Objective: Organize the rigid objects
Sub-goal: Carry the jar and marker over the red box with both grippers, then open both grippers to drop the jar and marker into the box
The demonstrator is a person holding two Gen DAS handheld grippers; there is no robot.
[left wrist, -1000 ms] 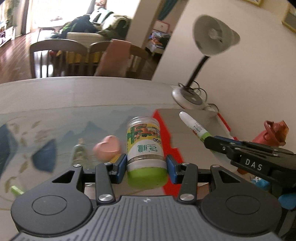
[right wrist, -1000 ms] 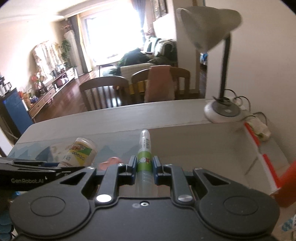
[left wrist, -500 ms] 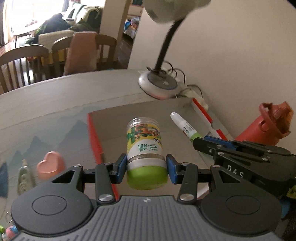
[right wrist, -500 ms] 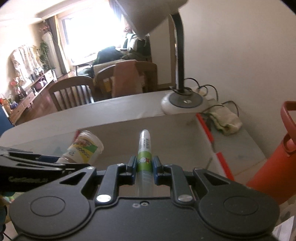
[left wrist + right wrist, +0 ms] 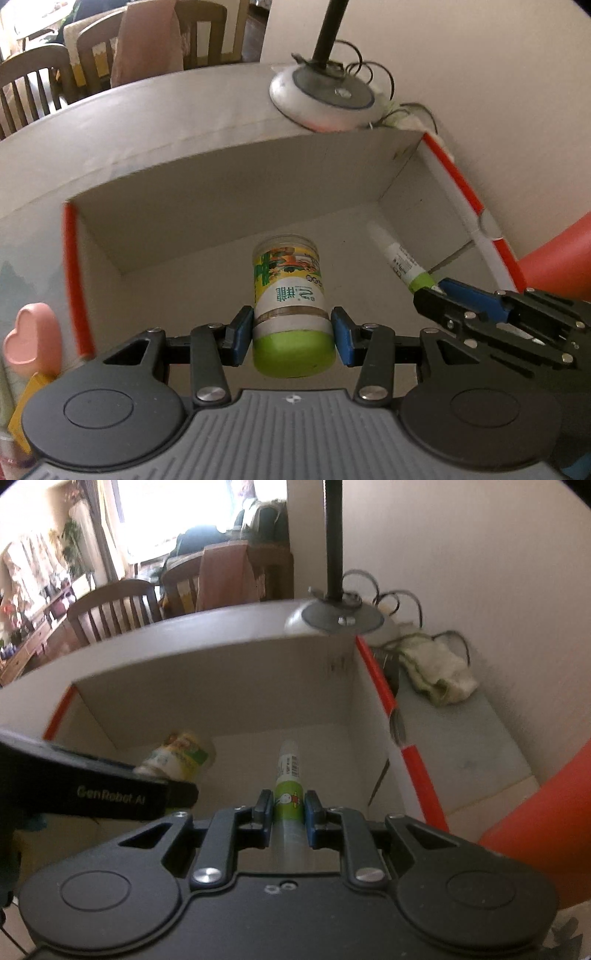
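My left gripper (image 5: 293,332) is shut on a green-lidded jar (image 5: 290,295) with a yellow and green label, held over the open white box (image 5: 221,195) with red edges. My right gripper (image 5: 289,812) is shut on a white and green glue tube (image 5: 289,775), also held over the box (image 5: 221,686). In the left wrist view the right gripper and its tube (image 5: 400,264) are to the right of the jar. In the right wrist view the left gripper and the jar (image 5: 177,755) are to the left.
A desk lamp base (image 5: 321,98) with cables stands behind the box. An orange jug (image 5: 546,819) is at the right by the wall. A pink heart-shaped item (image 5: 31,338) lies left of the box. A crumpled cloth (image 5: 436,668) lies behind the box's right side.
Both grippers have moved forward and to the right with their loads, from over the table's glass top to over the inside of the box.
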